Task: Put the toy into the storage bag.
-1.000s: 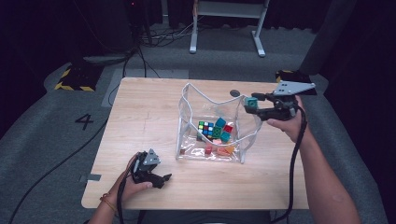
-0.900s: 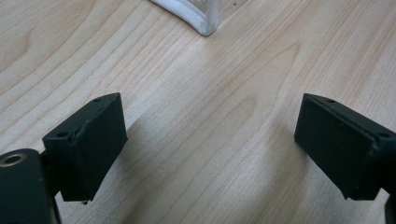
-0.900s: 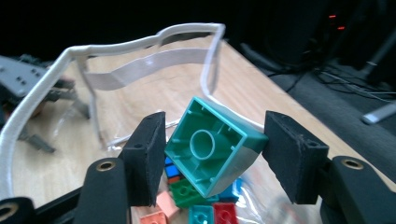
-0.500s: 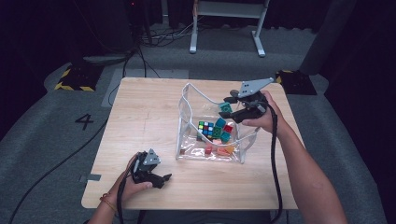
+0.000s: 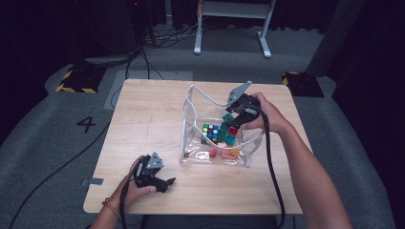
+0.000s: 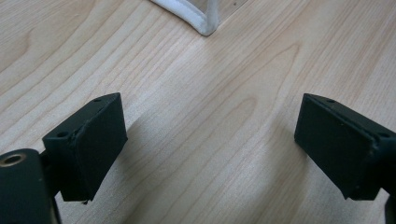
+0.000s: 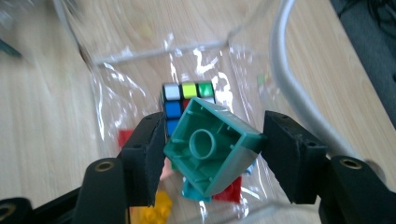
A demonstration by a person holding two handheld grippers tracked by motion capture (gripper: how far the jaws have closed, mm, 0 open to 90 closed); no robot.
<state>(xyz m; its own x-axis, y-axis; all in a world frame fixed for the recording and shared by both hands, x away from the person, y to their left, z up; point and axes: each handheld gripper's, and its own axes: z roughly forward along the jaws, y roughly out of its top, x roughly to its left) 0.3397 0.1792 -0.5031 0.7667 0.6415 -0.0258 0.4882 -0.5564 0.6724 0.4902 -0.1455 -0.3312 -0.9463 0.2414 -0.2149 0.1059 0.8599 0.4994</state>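
Block [image 7: 210, 149], one, green, sits clenched between right claw [image 7: 212, 156] pads above clear bag [image 5: 191, 143]; left claw [image 6: 210, 154] released on desk [image 5: 143, 119].

Bright tabletop, dark surrounds, glare on plastic, edge blur

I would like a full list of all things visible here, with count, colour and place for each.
Table: one, light wood, centre of the high view.
Clear bag: one, transparent with white rim, open on the table's right half.
Puzzle cube: one, multicoloured, inside the bag.
Small blocks: several, red, orange, teal, inside the bag.
Green block: one, held hollow side up above the bag.
Floor mark "4": one, dark, left of the table.
Left gripper: one, black, jaws open over bare table.
Right gripper: one, black, shut on the green block.
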